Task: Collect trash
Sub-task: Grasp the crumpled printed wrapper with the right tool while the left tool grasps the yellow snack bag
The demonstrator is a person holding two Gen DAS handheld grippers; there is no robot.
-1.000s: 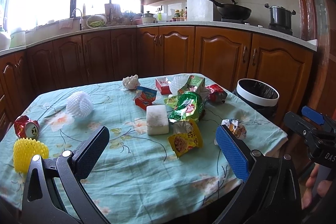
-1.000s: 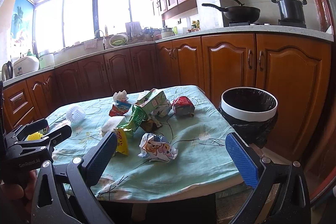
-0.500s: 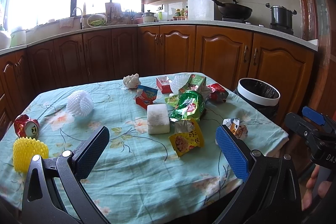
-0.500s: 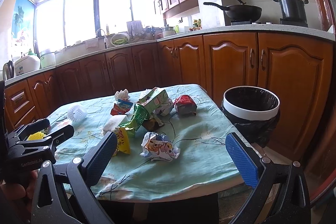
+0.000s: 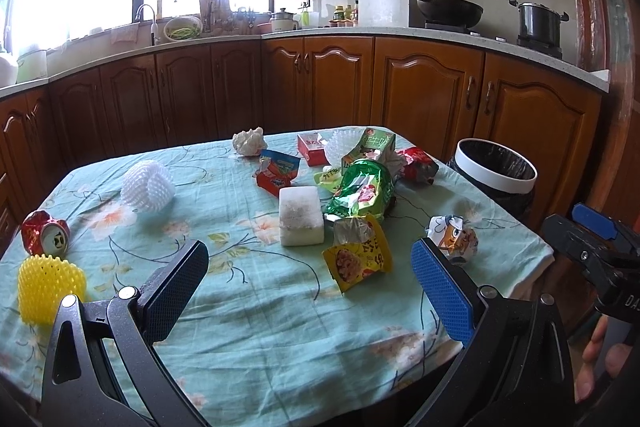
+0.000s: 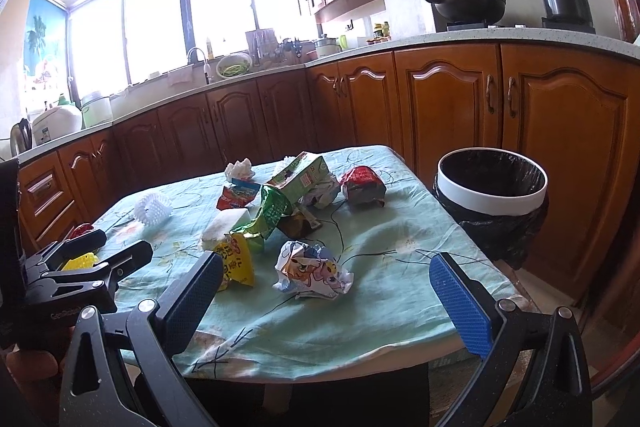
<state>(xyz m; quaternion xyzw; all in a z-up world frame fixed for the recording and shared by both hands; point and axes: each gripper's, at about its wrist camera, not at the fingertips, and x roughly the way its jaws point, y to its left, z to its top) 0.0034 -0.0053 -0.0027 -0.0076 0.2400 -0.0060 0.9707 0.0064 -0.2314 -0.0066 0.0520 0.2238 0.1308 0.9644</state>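
Observation:
Trash lies scattered on a table with a teal flowered cloth (image 5: 256, 311): a crumpled cartoon wrapper (image 6: 313, 271), a yellow snack bag (image 5: 357, 255), a green foil bag (image 5: 362, 194), a white foam block (image 5: 301, 215), a crushed red can (image 5: 44, 237), and yellow (image 5: 50, 282) and white (image 5: 147, 186) foam nets. A white-rimmed bin with a black liner (image 6: 491, 183) stands beside the table's right edge. My left gripper (image 5: 310, 291) is open and empty over the near table edge. My right gripper (image 6: 326, 299) is open and empty, just short of the crumpled wrapper.
Brown kitchen cabinets (image 5: 424, 99) run behind the table. A wok (image 5: 444, 9) and a pot (image 5: 540, 23) sit on the counter at the right. More cartons and wrappers (image 5: 316, 151) lie at the table's far side.
Both views have drifted slightly closer to the table. Both grippers stay open and nothing on the table has moved.

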